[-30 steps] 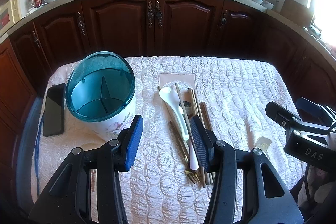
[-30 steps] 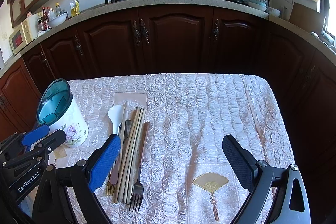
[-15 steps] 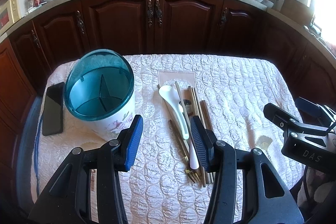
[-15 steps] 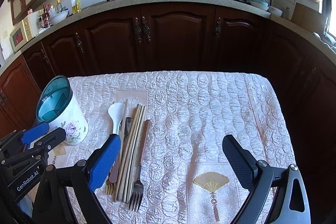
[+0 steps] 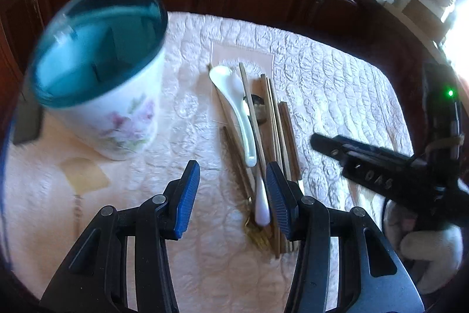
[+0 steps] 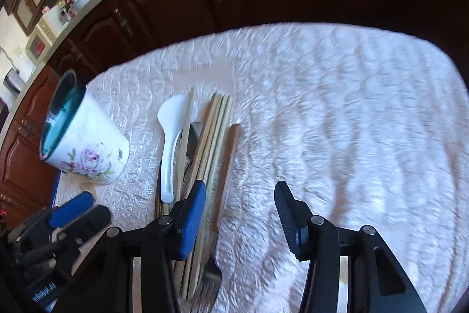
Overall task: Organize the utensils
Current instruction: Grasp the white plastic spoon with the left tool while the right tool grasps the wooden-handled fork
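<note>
Left tongs (image 5: 231,189) stood partly open, empty, above the spoon (image 5: 237,107); right tongs (image 6: 239,213) had just been closing, empty; fork (image 6: 212,272) partly hidden.

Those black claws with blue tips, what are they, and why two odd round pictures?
They are hand-held tools, not a robot: a person grips one in each hand, each with a wide-angle camera looking along its fingers. One picture looks past the left claw, the other past the right claw, whose jaws have just been closing. Both are open and hold nothing. On the quilted tablecloth lie a white spoon, chopsticks and a fork, beside a flowered holder.
</note>
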### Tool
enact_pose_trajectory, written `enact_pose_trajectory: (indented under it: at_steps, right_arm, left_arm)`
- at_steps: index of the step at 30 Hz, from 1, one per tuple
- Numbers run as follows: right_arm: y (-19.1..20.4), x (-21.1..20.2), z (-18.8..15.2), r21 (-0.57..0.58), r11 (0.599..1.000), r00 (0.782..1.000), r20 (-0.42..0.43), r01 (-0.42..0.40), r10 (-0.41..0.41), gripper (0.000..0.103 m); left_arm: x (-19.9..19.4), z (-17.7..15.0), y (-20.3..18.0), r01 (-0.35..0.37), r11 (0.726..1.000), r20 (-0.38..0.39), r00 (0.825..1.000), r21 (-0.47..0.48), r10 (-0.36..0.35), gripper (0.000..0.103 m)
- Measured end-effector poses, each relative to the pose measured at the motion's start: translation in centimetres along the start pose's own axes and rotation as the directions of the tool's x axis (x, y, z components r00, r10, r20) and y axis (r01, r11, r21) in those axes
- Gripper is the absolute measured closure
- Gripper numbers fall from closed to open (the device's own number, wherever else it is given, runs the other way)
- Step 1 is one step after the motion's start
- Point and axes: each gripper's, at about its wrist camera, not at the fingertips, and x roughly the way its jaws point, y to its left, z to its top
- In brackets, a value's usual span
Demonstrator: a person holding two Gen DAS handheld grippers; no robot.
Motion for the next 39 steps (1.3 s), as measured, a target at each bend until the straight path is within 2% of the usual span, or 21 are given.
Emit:
enact_pose_trajectory:
  at_steps: [2, 4, 6, 9, 14, 16, 17, 19, 24, 32, 39]
  right_arm:
    - [0.3, 1.5, 0.4, -0.012, 1.0, 0.999, -0.031, -0.026, 0.026, 0.058]
    - [0.3, 2.7, 0.8, -0.021, 1.0, 0.999, -0.046, -0.022, 0.021, 0.064]
    - [-0.2, 3.9, 1.1, 0.003, 1.0, 0.998, -0.061, -0.027, 0.028, 0.066]
    - [-1.2, 5.1, 1.6, 0.055, 0.995, 0.994, -0.075, -0.08, 0.084, 0.07]
    - [-1.9, 6.1, 2.5, 0.066, 0.989, 0.987, -0.079, -0.131, 0.136, 0.082]
    - [-2.0, 6.4, 3.0, 0.058, 0.988, 0.985, -0.084, -0.144, 0.148, 0.091]
    - [-2.1, 6.4, 3.1, 0.055, 0.987, 0.984, -0.087, -0.154, 0.158, 0.092]
    - [-2.2, 6.2, 3.0, 0.05, 0.987, 0.985, -0.084, -0.15, 0.154, 0.092]
    - [-3.7, 3.8, 1.5, 0.065, 0.985, 0.983, -0.074, -0.162, 0.166, 0.093]
    - [-3.5, -0.2, -2.4, 0.058, 0.98, 0.98, -0.055, -0.189, 0.193, 0.094]
    - [-1.4, -4.1, -3.4, 0.021, 0.977, 0.977, 0.01, -0.212, 0.212, 0.094]
  left_arm:
    - [1.1, 0.4, -0.1, 0.005, 1.0, -0.007, 1.0, -0.019, -0.005, 0.057]
    - [2.3, 0.9, -0.1, 0.01, 0.999, -0.019, 1.0, -0.034, -0.011, 0.057]
    - [3.2, 1.2, -0.5, 0.007, 0.999, -0.02, 1.0, -0.04, -0.008, 0.058]
    - [4.5, 1.7, -0.8, -0.009, 0.999, -0.012, 1.0, -0.037, 0.009, 0.06]
    - [6.6, 2.2, -1.2, -0.021, 0.999, -0.038, 0.999, -0.031, 0.02, 0.079]
    - [6.7, 2.3, -1.0, -0.013, 0.999, -0.031, 0.999, -0.032, 0.012, 0.081]
    - [6.7, 2.3, -1.0, -0.007, 1.0, -0.03, 1.0, -0.029, 0.006, 0.089]
    - [6.4, 2.2, -0.9, 0.009, 1.0, -0.04, 0.999, -0.017, -0.01, 0.092]
    - [4.1, 1.1, 0.4, 0.074, 0.997, -0.073, 0.994, -0.019, -0.075, 0.092]
    - [-1.8, -1.5, 2.9, 0.125, 0.991, -0.107, 0.987, 0.042, -0.12, 0.093]
    - [-7.0, -1.5, 4.7, 0.147, 0.987, -0.064, 0.988, 0.063, -0.143, 0.096]
